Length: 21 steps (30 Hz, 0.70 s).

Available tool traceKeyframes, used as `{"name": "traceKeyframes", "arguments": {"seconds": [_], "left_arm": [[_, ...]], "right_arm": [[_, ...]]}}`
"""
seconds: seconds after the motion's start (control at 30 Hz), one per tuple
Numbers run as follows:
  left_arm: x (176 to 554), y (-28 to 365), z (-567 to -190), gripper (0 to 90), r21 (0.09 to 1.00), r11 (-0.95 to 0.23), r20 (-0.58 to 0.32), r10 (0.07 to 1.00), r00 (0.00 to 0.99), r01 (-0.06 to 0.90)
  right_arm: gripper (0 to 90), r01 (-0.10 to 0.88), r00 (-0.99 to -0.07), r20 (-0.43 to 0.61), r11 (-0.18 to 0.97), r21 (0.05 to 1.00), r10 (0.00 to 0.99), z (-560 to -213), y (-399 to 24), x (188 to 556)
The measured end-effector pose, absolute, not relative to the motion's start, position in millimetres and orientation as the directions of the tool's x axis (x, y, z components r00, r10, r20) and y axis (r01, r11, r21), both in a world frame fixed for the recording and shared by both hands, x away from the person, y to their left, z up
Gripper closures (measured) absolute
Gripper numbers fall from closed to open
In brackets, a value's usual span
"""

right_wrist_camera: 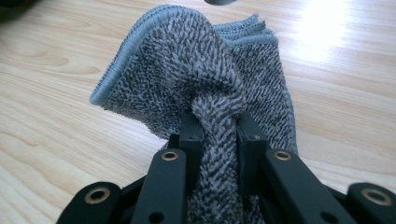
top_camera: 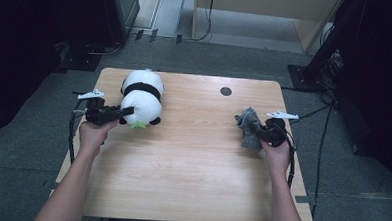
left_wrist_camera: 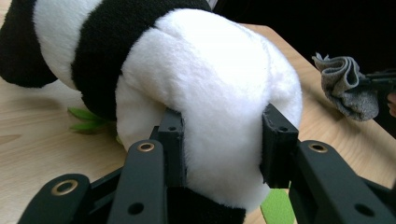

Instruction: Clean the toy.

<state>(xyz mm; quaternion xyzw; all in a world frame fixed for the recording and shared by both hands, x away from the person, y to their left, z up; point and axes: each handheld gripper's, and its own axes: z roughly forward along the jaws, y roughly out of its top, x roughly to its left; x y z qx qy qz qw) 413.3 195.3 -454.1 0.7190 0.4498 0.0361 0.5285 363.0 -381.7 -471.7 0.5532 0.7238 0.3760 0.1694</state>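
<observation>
Right now the left gripper [left_wrist_camera: 223, 140] is clamped on the plush panda [left_wrist_camera: 187, 79], which lies at the table's [top_camera: 191, 165] far-left part. Right gripper [right_wrist_camera: 219, 135] pinches a bunched grey cloth [right_wrist_camera: 201, 70] near the right edge, approx. level w/ the panda.

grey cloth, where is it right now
In the high view the grey cloth is near the table's right edge, pinched in the right gripper, below and right of the dark round spot and across from the plush panda.

No readable text, labels, numbers anywhere (all surfaces plain).
</observation>
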Motion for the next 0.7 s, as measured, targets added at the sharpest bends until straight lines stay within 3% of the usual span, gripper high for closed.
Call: {"name": "traceKeyframes", "arguments": {"seconds": [0.4, 0.53, 0.7], "left_arm": [[420.3, 197.4, -467.4, 57.1, 0.778, -0.101, -0.362, 0.734, 0.574, 0.621], [422.9, 201.2, -470.7, 54.5, 0.775, -0.080, -0.381, 0.732, 0.565, 0.627], [423.3, 203.5, -473.0, 44.3, 0.774, -0.073, -0.384, 0.736, 0.558, 0.629]], "right_arm": [[74.9, 0.714, -0.301, 0.160, 0.111, 0.691, 0.940, -490.9, -386.4, 372.3], [72.7, 0.719, -0.297, 0.161, 0.110, 0.686, 0.941, -495.7, -388.6, 374.0], [68.4, 0.725, -0.293, 0.170, 0.103, 0.681, 0.941, -500.9, -391.7, 374.7]]}}
